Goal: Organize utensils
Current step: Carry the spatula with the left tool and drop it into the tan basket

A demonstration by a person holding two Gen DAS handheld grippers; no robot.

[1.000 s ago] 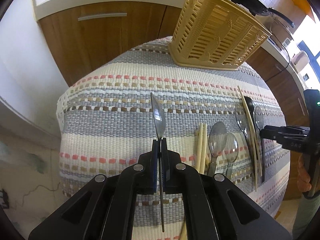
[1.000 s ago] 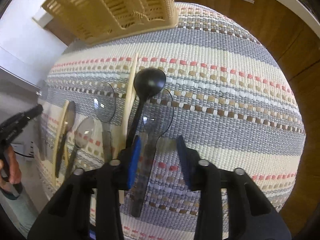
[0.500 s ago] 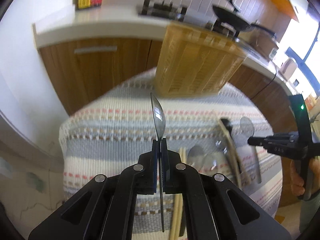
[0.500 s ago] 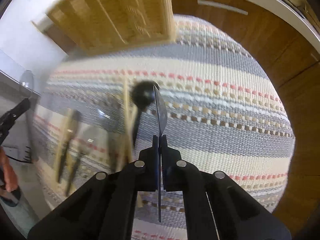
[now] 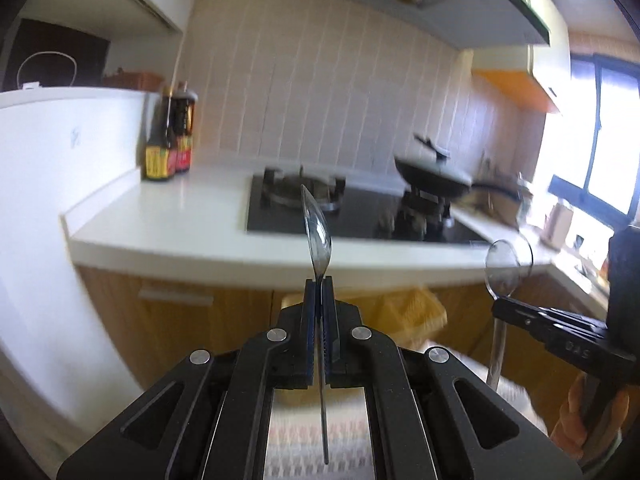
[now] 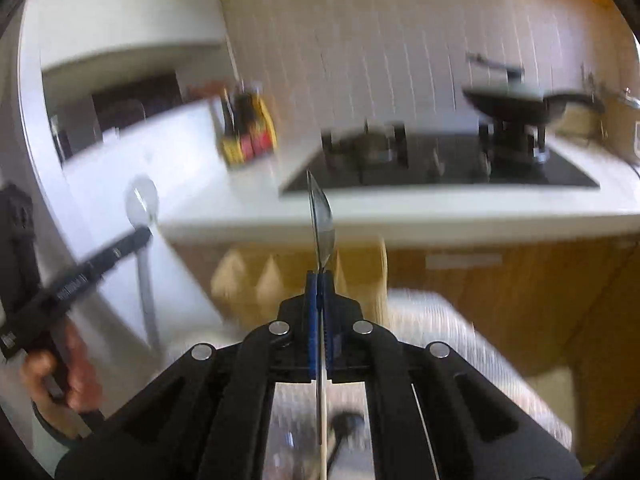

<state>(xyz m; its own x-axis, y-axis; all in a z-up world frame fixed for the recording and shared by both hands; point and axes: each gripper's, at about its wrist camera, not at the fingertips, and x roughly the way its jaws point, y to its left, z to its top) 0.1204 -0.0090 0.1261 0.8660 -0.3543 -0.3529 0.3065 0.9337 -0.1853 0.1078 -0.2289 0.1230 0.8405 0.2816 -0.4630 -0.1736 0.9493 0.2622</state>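
The left gripper (image 5: 319,280) is seen with its fingers (image 5: 310,320) clenched on the neck of a clear plastic spoon (image 5: 317,232); the bowl stands upright and edge-on above the blue pads, and the thin handle runs down between the black arms. The right gripper (image 6: 319,276) is clenched in the same manner on a second clear spoon (image 6: 322,220), also seen edge-on, with its handle passing down behind the pads. In the left wrist view this second spoon is shown face-on at the right edge, pinched in the other tool, which is carried by a hand (image 5: 580,412). In the right wrist view the first spoon is seen at the left, with the other hand (image 6: 60,376) wrapped round its tool's grip. Both spoons are held in the air, apart from each other. A tan slotted basket (image 6: 280,276), blurred, is placed just behind the right gripper's tips on the striped woven cloth (image 6: 460,332) that covers the surface. A dark ladle (image 6: 346,424) is glimpsed on the cloth beneath the right gripper. Behind, a white kitchen counter (image 5: 168,220) is shown with a black hob (image 5: 360,216), a dark pan (image 5: 432,180) and sauce bottles (image 5: 170,144)
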